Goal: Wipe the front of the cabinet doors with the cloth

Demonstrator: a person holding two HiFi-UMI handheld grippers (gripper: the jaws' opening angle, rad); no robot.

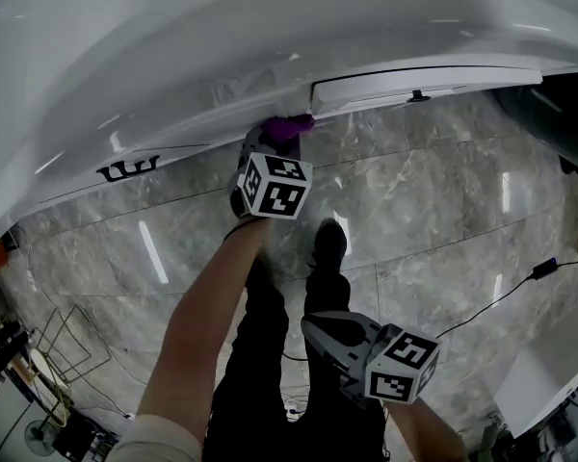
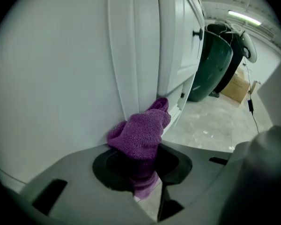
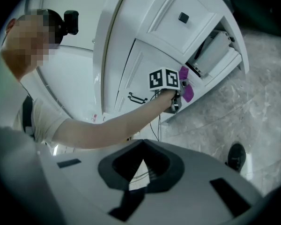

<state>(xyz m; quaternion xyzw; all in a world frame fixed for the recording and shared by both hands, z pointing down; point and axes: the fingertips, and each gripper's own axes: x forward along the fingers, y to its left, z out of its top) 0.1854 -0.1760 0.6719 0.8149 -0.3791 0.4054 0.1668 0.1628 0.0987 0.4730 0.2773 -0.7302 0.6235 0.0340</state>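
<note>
A purple knitted cloth (image 2: 139, 134) is pressed against the low edge of the white cabinet door (image 2: 61, 78), with my left gripper (image 2: 143, 172) shut on it. In the head view the left gripper (image 1: 273, 152) reaches down to the cabinet's bottom with the cloth (image 1: 287, 126) at its tip. The right gripper view shows the cloth (image 3: 186, 87) beside the marker cube, against the door (image 3: 145, 60). My right gripper (image 1: 320, 327) hangs back near my legs, away from the cabinet; its jaws are closed with nothing between them (image 3: 139, 172).
A drawer (image 1: 424, 80) stands pulled out at the cabinet's base to the right of the cloth. A dark green bin (image 2: 213, 64) stands beyond the cabinet. A black cable (image 1: 501, 296) crosses the grey marble floor. A wire rack (image 1: 72, 349) sits at lower left.
</note>
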